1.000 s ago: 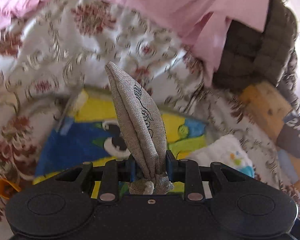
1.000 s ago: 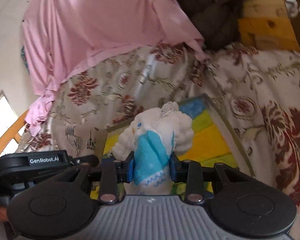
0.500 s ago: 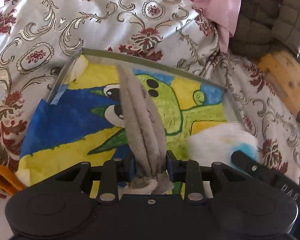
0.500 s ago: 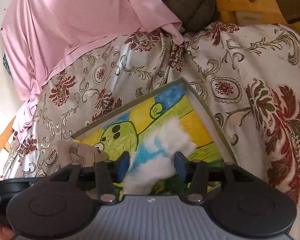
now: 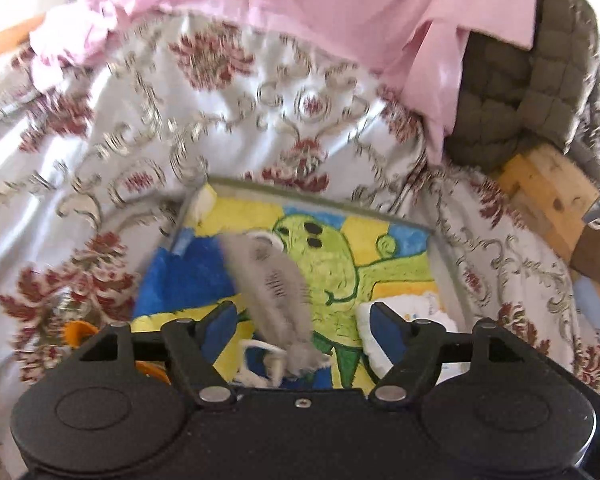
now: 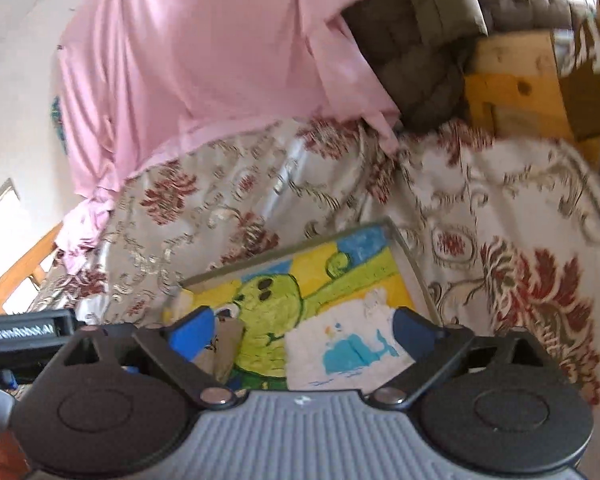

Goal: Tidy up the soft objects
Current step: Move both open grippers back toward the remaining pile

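Both grips are being let go over the tray [image 5: 440,248]. On the left hand-held gripper [image 5: 304,332] the jaws are opening, and the grey pouch [image 5: 276,288] is seen blurred between the blue pads [image 5: 220,330], touched by neither; whether it has landed or is mid-drop cannot be told. Its white drawstring [image 5: 260,354] is looped just in front of the gripper body.

On the right hand-held gripper [image 6: 302,334] the jaws are opening wide as well, and the white cloth with the blue whale [image 6: 348,348] is laid flat on the tray's cartoon-printed bottom, near the right wall, clear of both pads.

So both soft things are placed inside the tray, side by side, on the flowered bedspread [image 5: 140,128].

Risks from here, as judged: the drawstring could be snagged by a finger as the left gripper is pulled away, and the pouch dragged out with it. The pouch could also be tipped against the cloth if it lands on end. The tray is carried by soft bedding, so it could be rocked by any nudge to its rim.
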Tool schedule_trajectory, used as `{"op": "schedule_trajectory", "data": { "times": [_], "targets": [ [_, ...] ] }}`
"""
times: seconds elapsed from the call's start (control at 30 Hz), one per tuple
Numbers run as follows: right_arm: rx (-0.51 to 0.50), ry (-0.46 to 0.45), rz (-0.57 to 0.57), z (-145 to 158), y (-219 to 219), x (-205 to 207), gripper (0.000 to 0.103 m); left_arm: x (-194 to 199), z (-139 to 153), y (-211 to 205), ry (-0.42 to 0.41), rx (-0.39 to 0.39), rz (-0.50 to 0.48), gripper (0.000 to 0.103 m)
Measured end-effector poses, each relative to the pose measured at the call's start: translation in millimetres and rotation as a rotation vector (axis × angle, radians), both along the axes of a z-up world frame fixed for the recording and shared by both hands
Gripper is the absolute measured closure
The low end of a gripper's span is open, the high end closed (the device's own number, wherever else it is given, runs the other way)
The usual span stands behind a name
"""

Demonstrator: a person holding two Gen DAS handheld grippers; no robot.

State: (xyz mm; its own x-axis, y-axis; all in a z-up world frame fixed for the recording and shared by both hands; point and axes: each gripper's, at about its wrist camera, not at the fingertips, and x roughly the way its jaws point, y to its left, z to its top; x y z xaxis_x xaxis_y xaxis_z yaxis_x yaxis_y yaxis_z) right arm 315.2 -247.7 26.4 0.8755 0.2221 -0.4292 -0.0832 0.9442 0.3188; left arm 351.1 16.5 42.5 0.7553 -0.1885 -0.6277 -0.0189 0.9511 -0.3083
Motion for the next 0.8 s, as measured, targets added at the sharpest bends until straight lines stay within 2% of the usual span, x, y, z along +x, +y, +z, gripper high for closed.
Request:
{"op": "schedule_trajectory", "data": {
  "times": [0.17,0.27,0.37,0.53,0.67,0.8],
  "targets": [
    [0.005,-0.071,0.023,30,2,-46,0.000,-60,28,8,-0.110,-0.003,0.031,0.013],
    [0.021,-0.116,0.027,44,3,-82,0.000,-102,43,13,-0.180,0.016,0.040,0.010],
    [-0.026,-0.151,0.037,53,11,-115,0.000,-146,52,18,-0.242,0.044,0.048,0.003],
    [-0.063,-0.181,0.046,52,25,-160,0.000,-209,55,21,-0.302,0.069,0.099,0.003],
    [-0.070,-0.192,0.049,48,29,-187,0.000,-244,50,28,-0.321,0.069,0.126,0.002],
    [-0.054,-0.195,0.049,47,29,-209,0.000,-275,44,34,-0.333,0.110,0.136,0.002]
  ]
}}
